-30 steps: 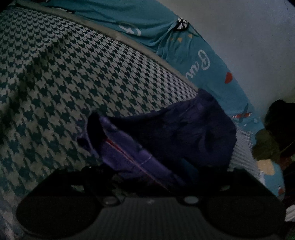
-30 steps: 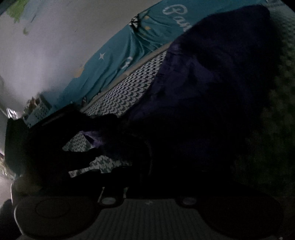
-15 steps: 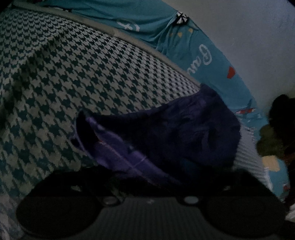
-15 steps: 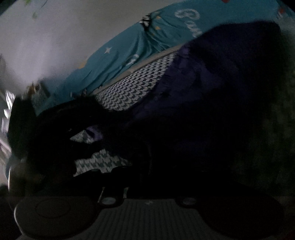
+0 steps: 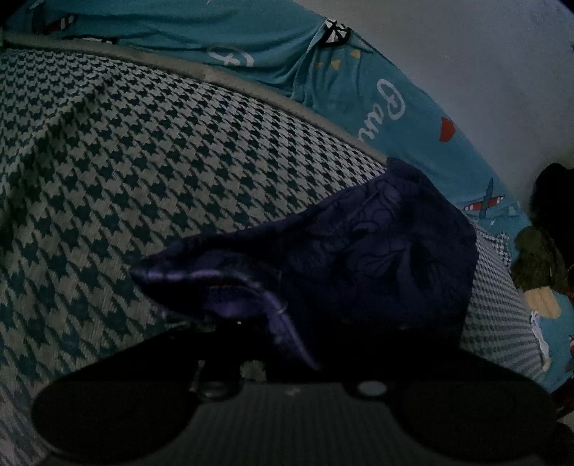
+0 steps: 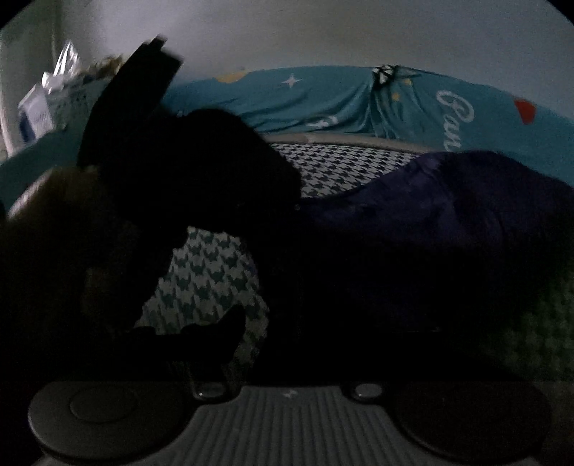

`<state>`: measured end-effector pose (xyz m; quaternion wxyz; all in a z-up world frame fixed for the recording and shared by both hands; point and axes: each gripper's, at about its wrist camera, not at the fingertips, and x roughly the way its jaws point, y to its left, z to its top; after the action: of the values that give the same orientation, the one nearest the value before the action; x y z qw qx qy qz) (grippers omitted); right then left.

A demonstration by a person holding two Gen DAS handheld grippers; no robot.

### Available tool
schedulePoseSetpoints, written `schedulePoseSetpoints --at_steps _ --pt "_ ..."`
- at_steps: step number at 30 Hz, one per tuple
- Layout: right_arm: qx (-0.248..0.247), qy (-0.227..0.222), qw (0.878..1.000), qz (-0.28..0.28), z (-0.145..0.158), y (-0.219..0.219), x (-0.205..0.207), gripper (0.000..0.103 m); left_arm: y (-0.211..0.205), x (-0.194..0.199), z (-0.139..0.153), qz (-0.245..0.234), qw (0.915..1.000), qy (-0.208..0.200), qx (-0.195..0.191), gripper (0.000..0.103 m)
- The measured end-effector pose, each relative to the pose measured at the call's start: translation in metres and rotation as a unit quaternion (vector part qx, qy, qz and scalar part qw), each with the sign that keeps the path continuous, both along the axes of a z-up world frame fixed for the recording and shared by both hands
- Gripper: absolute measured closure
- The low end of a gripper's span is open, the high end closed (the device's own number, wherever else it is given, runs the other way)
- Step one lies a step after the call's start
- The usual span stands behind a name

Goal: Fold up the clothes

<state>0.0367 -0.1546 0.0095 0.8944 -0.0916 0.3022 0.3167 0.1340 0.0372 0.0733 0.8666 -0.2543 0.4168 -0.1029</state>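
A dark purple garment (image 5: 358,258) lies crumpled on the houndstooth blanket (image 5: 143,161). Its near folded edge runs down into my left gripper (image 5: 283,337), whose dark jaws are closing and pinch that edge. In the right wrist view the same garment (image 6: 448,215) spreads across the right half. My right gripper (image 6: 287,333) is low in the frame and its jaws are opening. One fingertip (image 6: 226,329) shows over the blanket (image 6: 204,283); the other is lost in the dark under the cloth's edge. The left gripper and its hand (image 6: 161,172) are a black silhouette on the left.
A teal printed sheet (image 5: 358,82) lines the far edge of the bed against a pale wall (image 6: 323,32). A dark and green soft toy (image 5: 538,265) sits at the right. A white basket with clutter (image 6: 46,100) stands at the back left.
The left jaws have drawn together on the garment's near edge, and its raised flap has flattened. The right view has rolled to level and shifted sideways; the garment now lies lower in it.
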Motion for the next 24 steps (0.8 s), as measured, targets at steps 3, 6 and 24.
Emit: schedulePoseSetpoints --at_steps 3,6,24 --pt "-0.022 -0.015 1.0 0.003 -0.005 0.005 0.0 0.047 0.001 0.002 0.003 -0.001 1.0 0.002 -0.003 0.084" --pt "-0.037 -0.027 0.999 0.009 -0.009 0.009 0.002 0.048 0.002 0.005 0.002 -0.001 1.0 0.007 -0.004 0.084" --pt "0.018 -0.014 1.0 0.014 0.023 0.015 0.002 0.088 0.002 -0.005 0.036 0.017 0.9968 -0.064 0.044 0.09"
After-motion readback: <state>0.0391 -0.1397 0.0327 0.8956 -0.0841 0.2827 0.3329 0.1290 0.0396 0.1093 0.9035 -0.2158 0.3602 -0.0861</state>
